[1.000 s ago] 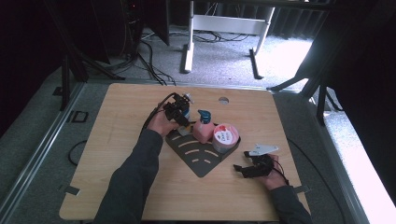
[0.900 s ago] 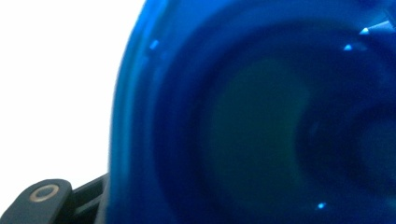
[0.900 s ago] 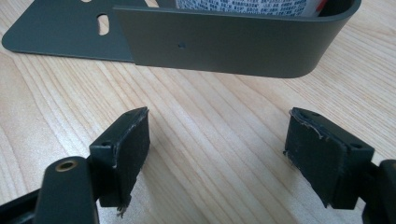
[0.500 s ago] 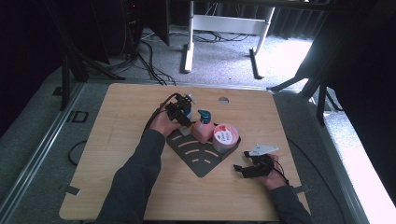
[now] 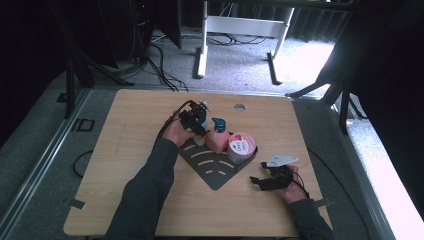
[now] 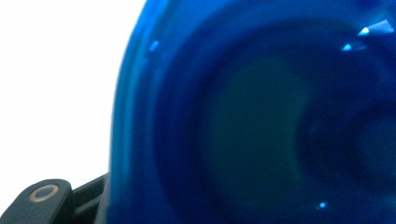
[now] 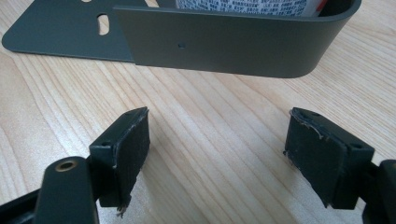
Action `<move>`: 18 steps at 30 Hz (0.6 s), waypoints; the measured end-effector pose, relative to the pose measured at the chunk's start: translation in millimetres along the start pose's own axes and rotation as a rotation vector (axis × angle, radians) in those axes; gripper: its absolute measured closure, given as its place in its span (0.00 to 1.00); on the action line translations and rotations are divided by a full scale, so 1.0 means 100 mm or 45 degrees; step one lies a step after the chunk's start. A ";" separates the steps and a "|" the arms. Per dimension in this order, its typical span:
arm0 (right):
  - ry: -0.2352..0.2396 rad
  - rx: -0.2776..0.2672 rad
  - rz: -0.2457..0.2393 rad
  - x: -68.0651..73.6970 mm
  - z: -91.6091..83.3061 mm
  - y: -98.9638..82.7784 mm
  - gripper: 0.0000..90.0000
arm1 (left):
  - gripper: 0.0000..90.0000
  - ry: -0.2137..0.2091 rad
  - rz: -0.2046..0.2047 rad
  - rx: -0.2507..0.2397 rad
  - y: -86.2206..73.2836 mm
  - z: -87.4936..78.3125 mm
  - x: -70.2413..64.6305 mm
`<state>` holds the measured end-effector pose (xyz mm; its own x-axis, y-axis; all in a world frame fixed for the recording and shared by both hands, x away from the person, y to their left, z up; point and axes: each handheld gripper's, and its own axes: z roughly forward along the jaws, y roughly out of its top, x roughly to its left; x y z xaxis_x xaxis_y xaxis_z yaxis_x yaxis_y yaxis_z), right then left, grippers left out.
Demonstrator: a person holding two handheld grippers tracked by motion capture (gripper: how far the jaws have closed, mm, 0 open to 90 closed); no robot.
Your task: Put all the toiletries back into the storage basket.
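My left gripper (image 5: 199, 124) is at the back left corner of the dark grey tray (image 5: 215, 172), pointing at a pink bottle (image 5: 218, 142) with a teal-blue pump top (image 5: 218, 123). In the left gripper view a blurred blue surface (image 6: 252, 121) lies right in front of the camera and between the jaws. It hides the pads, so I cannot see whether they press on it. A round tub with a pink and white lid (image 5: 240, 147) stands in the tray beside the bottle. My right gripper (image 5: 261, 182) rests low on the table to the right of the tray, open and holding nothing. Its pads (image 7: 128, 149) face the tray's curved wall (image 7: 224, 46).
The wooden table (image 5: 130, 150) has a round hole (image 5: 239, 107) near its back edge. Cables trail from both grippers. Beyond the table are a carpeted floor, black stand legs and a white frame.
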<state>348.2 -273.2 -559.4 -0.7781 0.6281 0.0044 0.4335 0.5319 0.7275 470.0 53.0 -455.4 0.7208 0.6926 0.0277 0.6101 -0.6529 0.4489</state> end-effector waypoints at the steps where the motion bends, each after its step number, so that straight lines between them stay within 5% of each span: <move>1: 0.000 0.000 0.001 0.00 0.00 0.00 0.24 | 0.61 -0.002 -0.002 -0.001 0.00 0.00 0.00; 18: 0.001 0.000 0.002 0.00 0.00 0.00 0.24 | 0.60 -0.016 -0.018 -0.024 0.03 0.04 0.03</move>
<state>348.2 -273.2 -559.4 -0.7777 0.6287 0.0058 0.4345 0.5308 0.7276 474.9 52.0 -457.6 0.7165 0.6976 0.0102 0.6138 -0.6372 0.4660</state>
